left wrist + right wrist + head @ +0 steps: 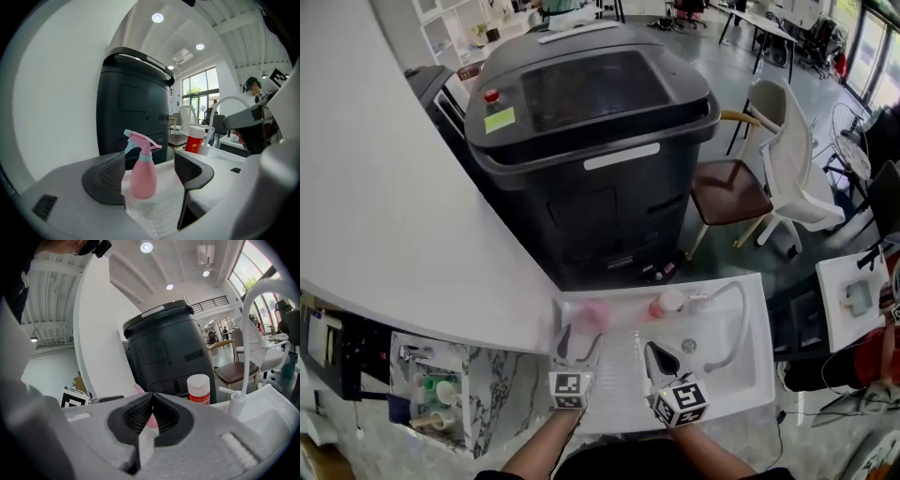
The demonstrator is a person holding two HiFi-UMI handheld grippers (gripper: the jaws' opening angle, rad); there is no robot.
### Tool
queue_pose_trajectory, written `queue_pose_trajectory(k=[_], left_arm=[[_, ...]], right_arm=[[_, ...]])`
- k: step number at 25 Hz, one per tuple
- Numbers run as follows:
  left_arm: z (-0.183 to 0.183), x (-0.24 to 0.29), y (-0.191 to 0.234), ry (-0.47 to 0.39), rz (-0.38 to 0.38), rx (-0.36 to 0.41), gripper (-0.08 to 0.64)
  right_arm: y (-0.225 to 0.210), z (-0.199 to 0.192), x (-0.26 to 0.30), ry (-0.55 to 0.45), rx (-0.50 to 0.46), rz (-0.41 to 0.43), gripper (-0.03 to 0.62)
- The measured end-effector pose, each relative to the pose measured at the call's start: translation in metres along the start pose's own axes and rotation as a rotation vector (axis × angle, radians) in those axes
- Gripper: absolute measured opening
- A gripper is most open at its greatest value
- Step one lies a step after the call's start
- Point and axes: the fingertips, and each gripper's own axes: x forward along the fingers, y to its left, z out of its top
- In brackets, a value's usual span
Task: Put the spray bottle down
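Note:
The pink spray bottle [143,174] with a pale blue trigger stands upright on the ribbed drainboard of the white sink [757,375]. In the head view the spray bottle [593,317] is at the sink's far left corner. My left gripper [150,161] is open just short of it; the bottle shows in the gap between the pads and neither pad touches it. From above, the left gripper [578,346] sits close in front of the bottle. My right gripper [152,398] is shut with nothing between its pads, and the right gripper [653,352] hovers over the drainboard beside the left one.
A red-labelled bottle with a white cap [667,303] stands at the sink's back edge next to the curved faucet [733,328]. A large black machine [591,141] rises behind the sink. A white curved wall [384,216] is on the left, and a chair [741,192] on the right.

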Motion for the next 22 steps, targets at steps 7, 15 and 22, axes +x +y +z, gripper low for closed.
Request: queue_pose_trajectory(k=[7, 15, 22], left_arm=[[0.007, -0.089, -0.033, -0.004, -0.076, -0.073, 0.318], [0.037, -0.171, -0.067, -0.075, -0.118, -0.111, 0.045], [0.045, -0.225, -0.084, -0.107, -0.135, -0.083, 0.034]], right_arm=[[0.035, 0.002, -0.042, -0.014, -0.048, -0.022, -0.002], [0.083, -0.005, -0.089, -0.032, -0.083, -0.031, -0.002], [0.122, -0.017, -0.125, -0.032, -0.152, -0.044, -0.003]])
